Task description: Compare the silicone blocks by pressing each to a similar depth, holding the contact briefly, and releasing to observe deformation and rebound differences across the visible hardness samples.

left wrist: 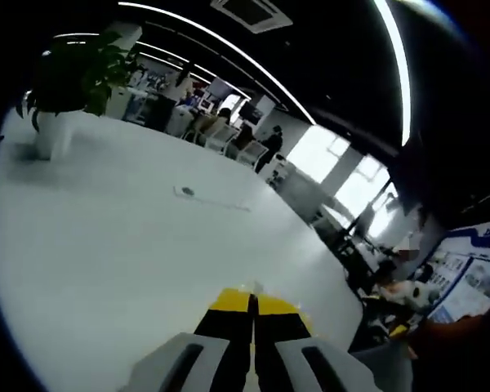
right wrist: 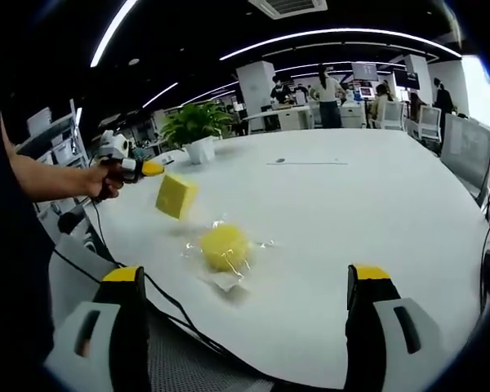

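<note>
A round yellow silicone block (right wrist: 224, 245) lies on a clear plastic wrapper on the white table (right wrist: 351, 212). Just beyond it is a square yellow block (right wrist: 177, 196), tilted on edge; I cannot tell whether it touches the table. My right gripper (right wrist: 245, 278) is open wide, its yellow-tipped jaws on either side of the round block and short of it, with nothing between them. A hand holds my left gripper (right wrist: 149, 169) up left of the square block, just apart from it. In the left gripper view, the left gripper (left wrist: 251, 300) is shut, jaws pressed together and empty, over bare table (left wrist: 106, 245).
A potted plant (right wrist: 198, 131) (left wrist: 65, 90) stands at the table's far side. A small flat object with a thin cord (left wrist: 188, 192) (right wrist: 279, 161) lies mid-table. A black cable (right wrist: 171, 314) runs along the near edge. Chairs and people are behind the table.
</note>
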A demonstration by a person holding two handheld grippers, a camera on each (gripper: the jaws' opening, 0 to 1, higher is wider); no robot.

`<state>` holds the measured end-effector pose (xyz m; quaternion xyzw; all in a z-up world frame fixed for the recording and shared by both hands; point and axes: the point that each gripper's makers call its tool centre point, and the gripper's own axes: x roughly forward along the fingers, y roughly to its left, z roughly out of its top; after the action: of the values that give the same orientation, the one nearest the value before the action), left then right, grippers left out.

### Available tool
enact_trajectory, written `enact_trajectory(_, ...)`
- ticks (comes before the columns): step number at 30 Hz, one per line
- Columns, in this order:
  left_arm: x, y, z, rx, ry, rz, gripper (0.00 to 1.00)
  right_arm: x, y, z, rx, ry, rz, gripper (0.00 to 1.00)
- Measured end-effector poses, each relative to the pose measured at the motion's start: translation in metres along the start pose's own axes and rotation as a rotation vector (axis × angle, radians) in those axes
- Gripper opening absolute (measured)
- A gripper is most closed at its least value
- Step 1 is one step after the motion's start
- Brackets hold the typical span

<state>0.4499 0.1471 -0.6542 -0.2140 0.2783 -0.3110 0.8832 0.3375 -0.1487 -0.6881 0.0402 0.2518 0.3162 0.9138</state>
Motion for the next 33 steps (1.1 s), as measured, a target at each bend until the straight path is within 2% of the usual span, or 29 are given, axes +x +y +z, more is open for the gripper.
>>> enact_trajectory(4,-0.002,-0.006,0.01,0.008,-0.027,-0.011,0.0,0.001,0.0,-0.002,-0.014,0.01,0.0,0.96)
enact_trajectory(6,-0.002,-0.014,0.016,0.013,-0.04,-0.04,0.0,0.001,0.001,-0.002,-0.015,0.012,0.003,0.96)
enact_trajectory(10,-0.002,-0.027,0.027,0.054,-0.043,-0.058,0.0,0.001,-0.001,-0.002,-0.003,0.007,0.001,0.96)
enact_trajectory(14,-0.003,-0.039,0.037,0.042,-0.045,-0.093,0.0,0.001,-0.001,0.0,0.003,0.001,-0.001,0.96)
enact_trajectory(23,-0.007,-0.066,0.063,0.122,-0.079,-0.131,0.0,0.003,0.002,0.0,-0.006,0.008,0.01,0.96)
enact_trajectory(28,-0.014,-0.081,0.074,0.156,-0.091,-0.157,0.0,0.003,0.002,-0.001,-0.012,0.013,0.014,0.96)
enact_trajectory(33,-0.014,-0.096,0.074,0.18,-0.075,-0.192,0.0,0.003,0.0,-0.001,-0.014,0.015,0.016,0.96)
